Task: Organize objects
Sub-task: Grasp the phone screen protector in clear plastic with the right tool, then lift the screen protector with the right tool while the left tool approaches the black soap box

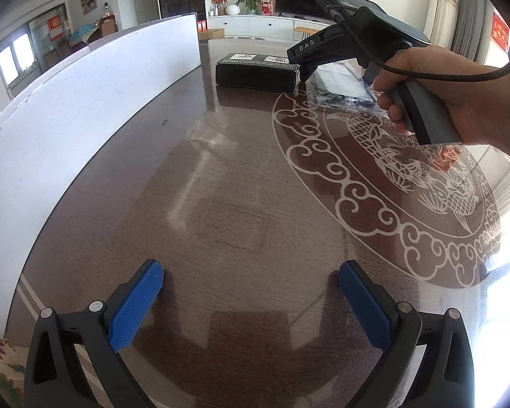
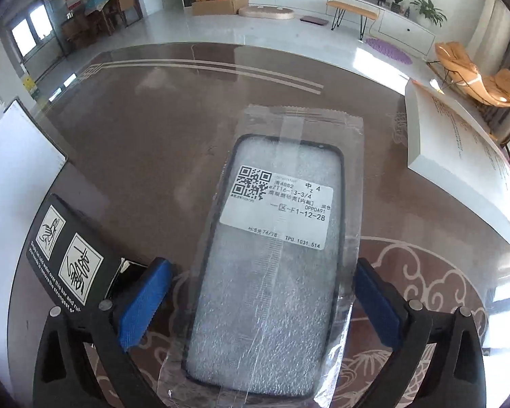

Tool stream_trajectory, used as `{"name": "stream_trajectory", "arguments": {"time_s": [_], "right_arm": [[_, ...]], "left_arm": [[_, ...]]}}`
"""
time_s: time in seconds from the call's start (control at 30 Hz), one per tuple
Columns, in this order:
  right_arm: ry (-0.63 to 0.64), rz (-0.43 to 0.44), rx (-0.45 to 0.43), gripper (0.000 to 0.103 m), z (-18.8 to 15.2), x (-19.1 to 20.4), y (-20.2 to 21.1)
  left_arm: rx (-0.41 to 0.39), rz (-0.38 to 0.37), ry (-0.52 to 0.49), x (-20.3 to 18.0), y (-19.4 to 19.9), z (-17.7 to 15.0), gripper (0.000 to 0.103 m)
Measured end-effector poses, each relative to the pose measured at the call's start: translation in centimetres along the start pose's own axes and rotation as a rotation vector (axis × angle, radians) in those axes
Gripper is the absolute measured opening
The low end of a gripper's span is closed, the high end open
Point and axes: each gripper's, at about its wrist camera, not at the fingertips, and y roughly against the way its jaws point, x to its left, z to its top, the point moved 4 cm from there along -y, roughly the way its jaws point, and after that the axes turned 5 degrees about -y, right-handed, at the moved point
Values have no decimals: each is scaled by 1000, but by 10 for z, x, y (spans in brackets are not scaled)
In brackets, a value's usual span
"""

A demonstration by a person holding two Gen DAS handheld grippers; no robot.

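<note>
Right wrist view: bagged phone case (image 2: 272,255) between spread right tongs (image 2: 261,306) (untouched); left tongs (image 1: 251,302) apart, holding nothing.

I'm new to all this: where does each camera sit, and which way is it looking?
Left wrist: on the left hand-held gripper, low over the table, facing the black box; shows its open blue fingers and the right hand.
Right wrist: on the right hand-held gripper, looking down at the bagged phone case between its open fingers.
Shared: box, case, table.
</note>
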Motion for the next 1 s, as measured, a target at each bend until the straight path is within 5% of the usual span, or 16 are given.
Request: {"name": "stream_trajectory", "arguments": {"time_s": [0.07,0.33,0.67,0.8,0.9,1.0], "right_arm": [[66,42,-34,81,-11,15,13],[338,160,21,80,-125,51,63],[-29,-1,-56,80,-250,-103,131],[-42,4,-100,86,-271,-117,152],[-42,0,-117,102,-288,-112,158],[-50,-4,-145,103,-283,-111,147]], "left_arm": [[0,0,0,0,0,0,103],[-1,1,0,-1,0,0,103],[-1,3,2,-1,1,0,103],[-1,3,2,-1,1,0,103],[-1,3,2,-1,1,0,103],[-1,3,3,-1,1,0,103]]}}
